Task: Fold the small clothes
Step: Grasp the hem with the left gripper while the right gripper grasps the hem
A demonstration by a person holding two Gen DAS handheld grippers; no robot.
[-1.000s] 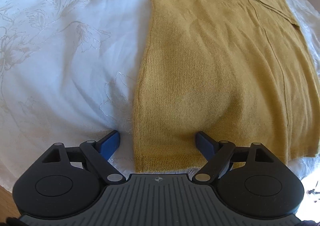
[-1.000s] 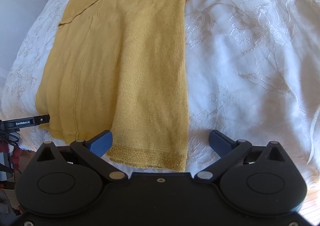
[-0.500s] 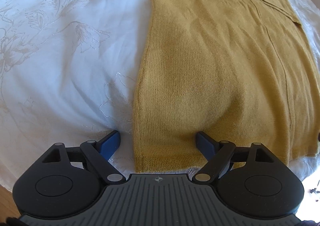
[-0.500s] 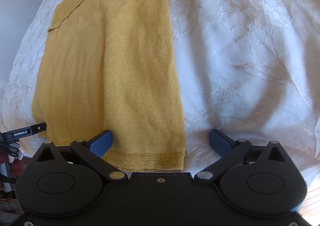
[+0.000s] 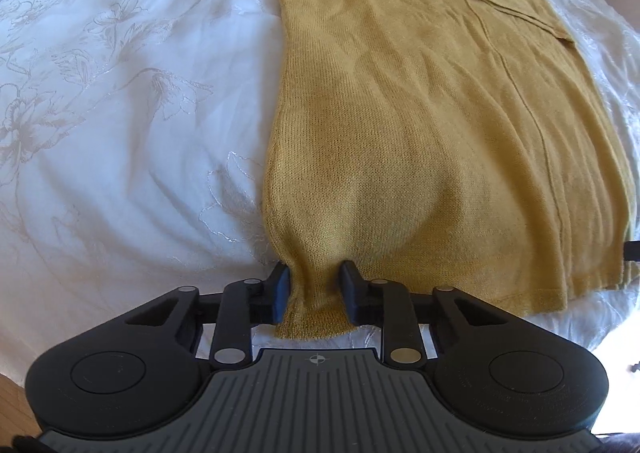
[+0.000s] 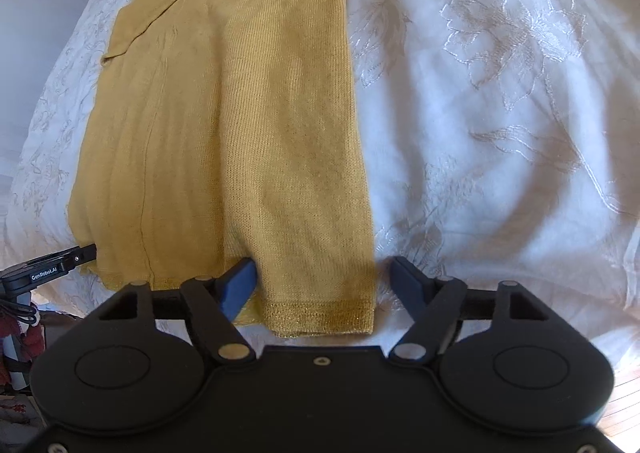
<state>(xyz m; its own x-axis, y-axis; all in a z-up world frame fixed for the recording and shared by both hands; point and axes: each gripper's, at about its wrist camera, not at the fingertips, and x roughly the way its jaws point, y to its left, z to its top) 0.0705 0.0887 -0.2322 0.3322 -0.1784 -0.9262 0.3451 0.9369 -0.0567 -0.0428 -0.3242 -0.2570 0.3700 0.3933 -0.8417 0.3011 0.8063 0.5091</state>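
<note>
Bunching between left gripper (image 5: 313, 291) fingers: sweater (image 5: 420, 133) hem, seemingly pinched

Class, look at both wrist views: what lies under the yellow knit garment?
The yellow knit garment lies spread on a white embroidered bedspread, which shows on both sides of it. Whatever sits directly beneath the fabric is covered. The left gripper pinches its near hem corner.

Sweater (image 5: 420, 125) flat on bedspread (image 5: 120, 113)

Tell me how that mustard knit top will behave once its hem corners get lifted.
Likely floppy: the mustard knit top already bunches between the left gripper fingers. Probably light, since the thin knit lies flat. It may sag in the middle; the right gripper remains open.
</note>
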